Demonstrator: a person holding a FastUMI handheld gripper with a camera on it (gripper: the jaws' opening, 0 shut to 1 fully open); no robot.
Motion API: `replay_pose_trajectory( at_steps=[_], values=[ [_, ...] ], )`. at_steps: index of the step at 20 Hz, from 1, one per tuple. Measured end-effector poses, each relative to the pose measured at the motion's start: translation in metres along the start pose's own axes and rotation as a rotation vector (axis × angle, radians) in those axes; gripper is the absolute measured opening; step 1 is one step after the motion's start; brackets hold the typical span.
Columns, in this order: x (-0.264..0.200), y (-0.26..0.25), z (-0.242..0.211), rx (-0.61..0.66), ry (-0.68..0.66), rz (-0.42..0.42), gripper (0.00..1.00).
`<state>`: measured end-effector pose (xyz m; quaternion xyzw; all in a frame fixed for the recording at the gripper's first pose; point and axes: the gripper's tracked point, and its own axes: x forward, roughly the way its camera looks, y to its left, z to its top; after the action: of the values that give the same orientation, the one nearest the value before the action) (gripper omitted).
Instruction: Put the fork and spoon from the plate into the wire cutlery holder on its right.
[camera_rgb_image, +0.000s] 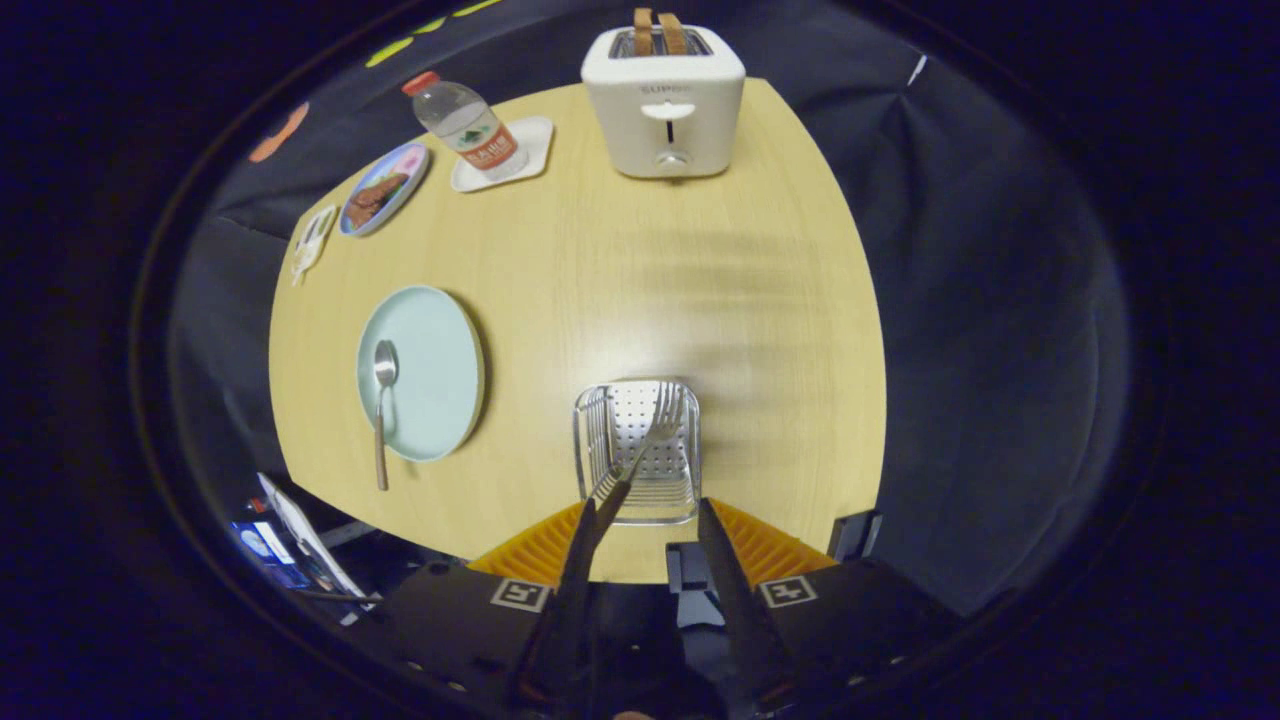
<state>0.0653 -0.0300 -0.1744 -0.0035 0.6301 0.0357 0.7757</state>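
Seen from high above the counter (620, 290), looking steeply down along the fingers. Gripper (655, 515) poised over the wire cutlery holder (637, 465), which sits just ahead of the fingers near the counter's closer edge. Fingers spread well apart, a clear gap showing between the tips. Fork (645, 435) lying along the left finger (590, 530), handle end at that fingertip, tines up and away over the holder's perforated floor; long axis tilted from the left fingertip forward and slightly toward the right. Right finger (725, 560) not touching the fork. Cannot tell whether the fork hangs free inside the holder or leans on the left finger.

Left of the holder and well apart from it, a pale blue plate (440, 330). Spoon (383, 405) resting on the plate's left part, bowl toward the far side, handle running back toward the near edge and overhanging the rim onto the counter; long axis nearly parallel to the fingers.

Beyond, at the counter's far edge, a white toaster (665, 105) with two slices standing in its slots. To its left a water bottle (465, 125) on a white coaster (525, 150), then a small patterned plate (383, 190) with brown food on it, and a small white item (312, 240) past that at the counter's edge.
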Motion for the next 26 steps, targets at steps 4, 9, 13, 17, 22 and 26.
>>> replay_pose_trajectory(
  at_steps=[4,9,13,17,22,26],
  values=[
    [-0.025,0.034,0.016,-0.077,-0.238,-0.018,0.8],
    [-0.032,0.124,0.008,-0.131,-0.425,0.07,0.89],
    [-0.011,0.209,-0.01,-0.139,-0.499,0.154,0.89],
    [0.024,0.259,-0.013,-0.12,-0.517,0.169,0.89],
    [0.078,0.287,-0.017,-0.103,-0.459,0.14,0.89],
    [0.107,0.296,-0.015,-0.09,-0.409,0.119,0.89]
  ],
)
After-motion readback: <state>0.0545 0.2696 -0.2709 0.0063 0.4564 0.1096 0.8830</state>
